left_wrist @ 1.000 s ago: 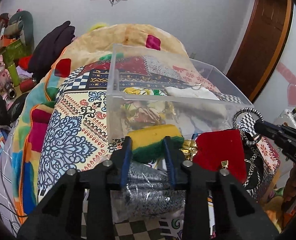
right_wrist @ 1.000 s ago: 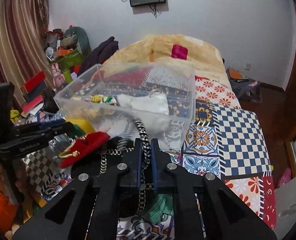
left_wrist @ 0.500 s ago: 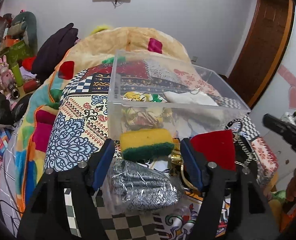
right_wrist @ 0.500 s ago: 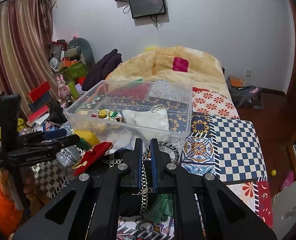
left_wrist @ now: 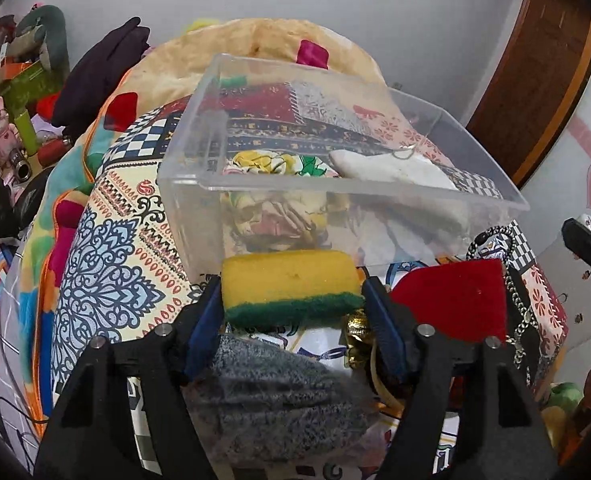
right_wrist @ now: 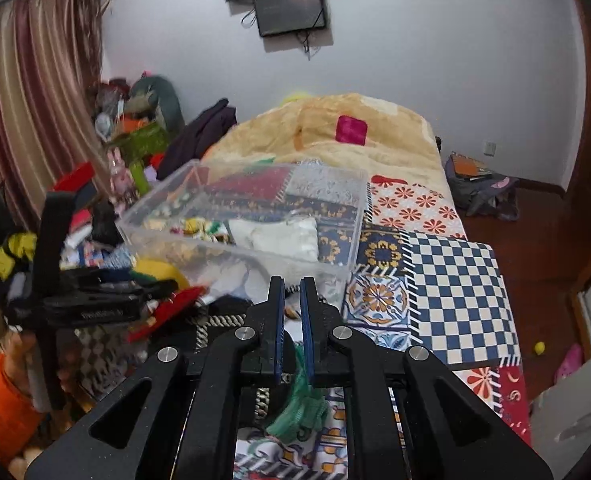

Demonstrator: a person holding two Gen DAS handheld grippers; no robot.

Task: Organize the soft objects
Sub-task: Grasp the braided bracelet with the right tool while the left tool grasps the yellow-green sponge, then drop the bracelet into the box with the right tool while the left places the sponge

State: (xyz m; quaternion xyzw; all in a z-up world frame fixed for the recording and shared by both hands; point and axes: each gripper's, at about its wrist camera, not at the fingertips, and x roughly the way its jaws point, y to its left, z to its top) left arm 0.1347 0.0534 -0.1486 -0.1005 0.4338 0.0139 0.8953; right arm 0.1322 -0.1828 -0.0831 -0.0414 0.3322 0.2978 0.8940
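Note:
A yellow and green sponge (left_wrist: 289, 288) lies on the bed in front of a clear plastic bin (left_wrist: 335, 192). My left gripper (left_wrist: 291, 300) is open, its fingers on either side of the sponge, touching or nearly touching its ends. A grey speckled bag (left_wrist: 271, 396) lies under it, a red purse (left_wrist: 455, 300) with a chain to the right. The bin holds a floral cloth (left_wrist: 271, 168) and a white cloth (left_wrist: 391, 168). My right gripper (right_wrist: 291, 288) has its jaws slightly apart and holds nothing, raised above a braided strap (right_wrist: 215, 320) and green netting (right_wrist: 299, 404).
The patterned quilt (right_wrist: 447, 280) covers the bed, with a tan blanket (right_wrist: 335, 128) at the far end. Cluttered toys and boxes (right_wrist: 127, 140) stand along the left side. A wooden door (left_wrist: 535, 68) is at the right. The left gripper's body (right_wrist: 83, 304) shows left in the right wrist view.
My left gripper opened from a narrow grip on the sponge's front, then moved in so its fingers flank the sponge. My right gripper let go of the braided strap and rose.

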